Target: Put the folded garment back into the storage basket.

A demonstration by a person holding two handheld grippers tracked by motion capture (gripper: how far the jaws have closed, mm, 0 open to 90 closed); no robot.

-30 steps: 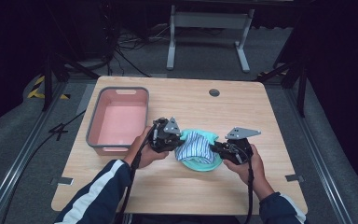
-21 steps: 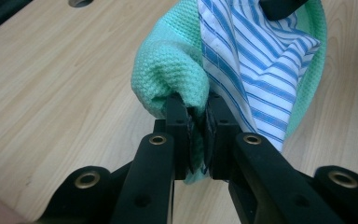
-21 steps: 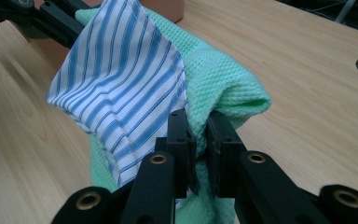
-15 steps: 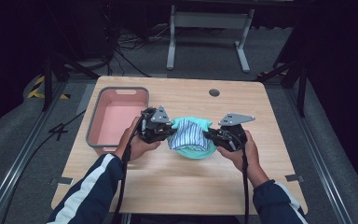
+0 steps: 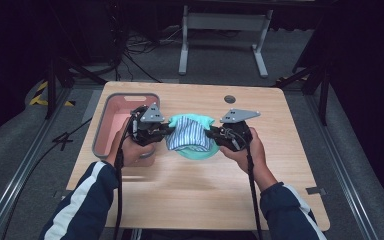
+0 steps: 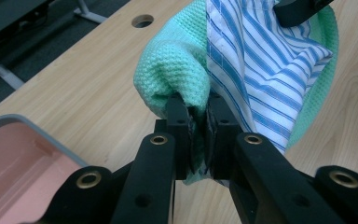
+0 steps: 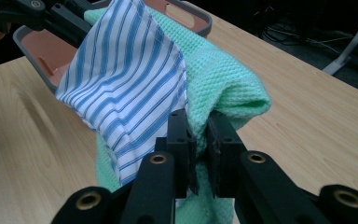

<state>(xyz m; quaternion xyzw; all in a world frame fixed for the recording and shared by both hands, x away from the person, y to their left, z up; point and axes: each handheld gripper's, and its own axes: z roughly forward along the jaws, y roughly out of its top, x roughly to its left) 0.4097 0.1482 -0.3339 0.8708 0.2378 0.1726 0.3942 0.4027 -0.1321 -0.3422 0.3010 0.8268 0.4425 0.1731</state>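
In the high view, a wooden counter (image 5: 190,190) carried a grey tub with a pink inside (image 5: 111,120) at its left edge. The left claw (image 5: 166,131) and the right claw (image 5: 211,134) faced each other over the middle of the counter, with a bundle of cloth stretched between them: a mint-green waffle cloth (image 5: 196,121) with a blue-and-white striped cloth (image 5: 187,137) lying over its near side. The left hand (image 5: 130,150) was just beside the tub, partly over its near right corner; the right hand (image 5: 245,150) was well clear of it. A round hole (image 5: 229,99) sat in the counter beyond the cloths.

In the left gripper view, the left claw (image 6: 199,135) was clenched on a bunched fold of the green cloth (image 6: 177,65), the striped cloth (image 6: 261,70) hanging against its right jaw. The tub's corner (image 6: 23,154) showed at lower left, apart from the cloth.

In the right gripper view, the right claw (image 7: 198,140) was clenched on the green cloth (image 7: 223,84), with the striped cloth (image 7: 126,84) draped to the left of the jaws and the tub (image 7: 191,16) behind the bundle.
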